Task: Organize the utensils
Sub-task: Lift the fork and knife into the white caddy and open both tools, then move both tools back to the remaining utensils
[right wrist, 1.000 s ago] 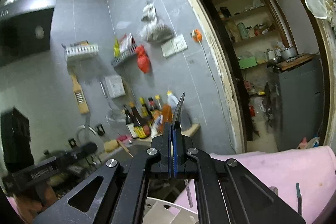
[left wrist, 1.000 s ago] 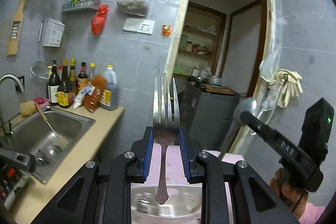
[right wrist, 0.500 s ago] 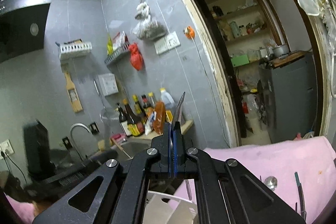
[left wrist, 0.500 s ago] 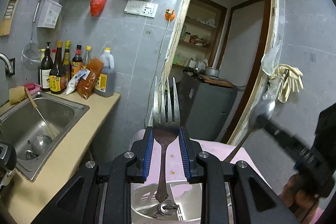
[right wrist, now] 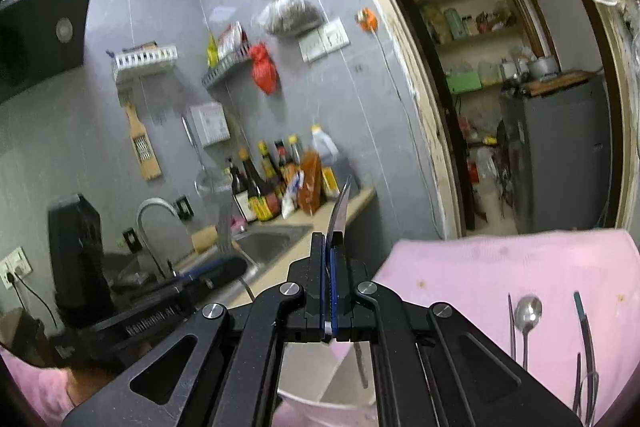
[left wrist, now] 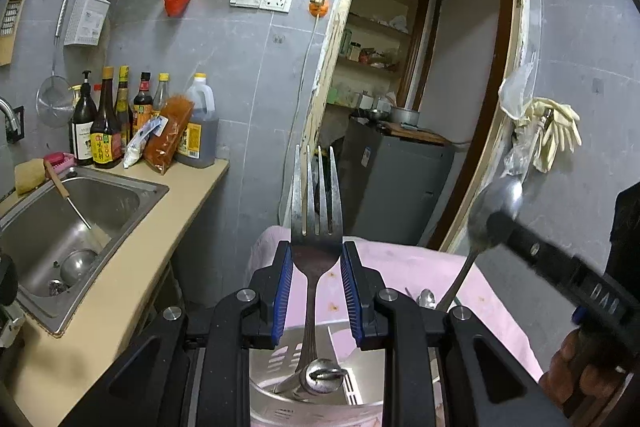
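Note:
My left gripper (left wrist: 316,259) is shut on a metal fork (left wrist: 316,199) at its neck, tines pointing up. The fork's handle hangs down over a slotted utensil holder (left wrist: 280,359) standing on a pink cloth (left wrist: 404,263). At the right of the left wrist view, my right gripper (left wrist: 498,223) grips a steel spoon (left wrist: 496,197) by the base of its bowl. In the right wrist view that gripper (right wrist: 330,249) is shut on the spoon (right wrist: 340,207), seen edge-on, above the white holder (right wrist: 316,399). The left gripper (right wrist: 224,267) appears blurred at the left.
A second spoon (right wrist: 527,311) and several thin utensils (right wrist: 584,339) lie on the pink cloth (right wrist: 500,267). To the left are a steel sink (left wrist: 76,227), a tan counter (left wrist: 132,267) and sauce bottles (left wrist: 104,131). An open doorway (left wrist: 420,107) lies ahead.
Both grippers have sunk with their utensils still held. The pink cloth and the holder have come further into view. The spoon sits lower and nearer in the left wrist view.

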{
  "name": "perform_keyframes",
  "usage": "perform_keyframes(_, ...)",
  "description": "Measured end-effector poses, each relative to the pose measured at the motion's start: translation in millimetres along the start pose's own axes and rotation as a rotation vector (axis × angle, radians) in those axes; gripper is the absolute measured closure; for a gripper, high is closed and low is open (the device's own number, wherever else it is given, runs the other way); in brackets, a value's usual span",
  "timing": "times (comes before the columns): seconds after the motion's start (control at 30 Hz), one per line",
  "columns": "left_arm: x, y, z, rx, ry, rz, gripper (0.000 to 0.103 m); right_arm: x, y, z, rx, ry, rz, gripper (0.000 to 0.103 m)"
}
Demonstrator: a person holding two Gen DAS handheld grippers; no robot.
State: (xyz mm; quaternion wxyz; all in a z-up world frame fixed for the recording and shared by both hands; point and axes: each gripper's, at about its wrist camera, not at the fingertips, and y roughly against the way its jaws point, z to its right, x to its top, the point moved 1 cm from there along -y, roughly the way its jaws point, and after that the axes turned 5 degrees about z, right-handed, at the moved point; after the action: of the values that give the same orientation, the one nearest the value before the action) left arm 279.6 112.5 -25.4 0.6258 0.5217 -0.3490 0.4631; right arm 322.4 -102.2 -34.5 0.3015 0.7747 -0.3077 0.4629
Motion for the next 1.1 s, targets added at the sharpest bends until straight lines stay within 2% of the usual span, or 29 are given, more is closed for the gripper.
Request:
perform_keyframes(0.07,-1.5,-0.7,-2.1,0.001,0.012,-0.018,0.079,-6.0,-4.9,5.4,-0.017,-0.01,-0.05,0.097)
perform_keyframes(0.1,-2.0,-0.4,-3.7,-0.002,0.025,-0.028,0.079,-6.9,-5.4,6.8,-0.018,-0.017,-0.06,0.088)
perform_keyframes(0.13,-2.2,0.6,-5.0,-0.005,0.039,-0.032,0.079,-7.8,-2.3,10.8,-0.016,-0.033,-0.061,0.071)
perform_keyframes(0.17,-2.1,2.2,-5.5,-0.011,0.047,-0.03,0.076,-6.8,2.1,12.9,-0.012,-0.043,-0.048,0.064)
perform_keyframes(0.2,-1.9,4.0,-5.6,-0.014,0.051,-0.026,0.072,-5.9,5.3,13.8,-0.011,-0.045,-0.041,0.06)
perform_keyframes(0.27,-1.0,9.8,-4.1,-0.018,0.056,-0.011,0.051,-0.6,16.5,16.7,-0.022,-0.039,-0.025,0.06)
perform_keyframes(0.37,2.5,18.8,2.7,-0.02,0.053,0.014,0.05,10.9,37.5,24.4,-0.064,-0.036,0.011,0.06)
perform_keyframes(0.43,5.1,22.5,11.8,-0.012,0.036,0.02,0.046,20.6,54.0,32.2,-0.112,-0.023,0.033,0.046)
perform_keyframes(0.53,9.6,29.1,28.5,-0.007,0.026,0.041,0.033,35.4,79.0,44.4,-0.184,0.007,0.06,0.031)
perform_keyframes(0.73,13.6,37.2,75.6,-0.001,-0.002,0.09,0.008,58.4,126.9,67.9,-0.329,0.112,0.098,0.008)
perform_keyframes(0.83,9.4,39.5,103.6,0.011,-0.021,0.116,0.001,66.0,149.4,79.6,-0.387,0.178,0.116,0.004)
perform_keyframes(1.1,-16.3,29.9,171.1,0.005,-0.105,0.115,0.0,78.3,187.3,109.6,-0.468,0.294,0.14,0.003)
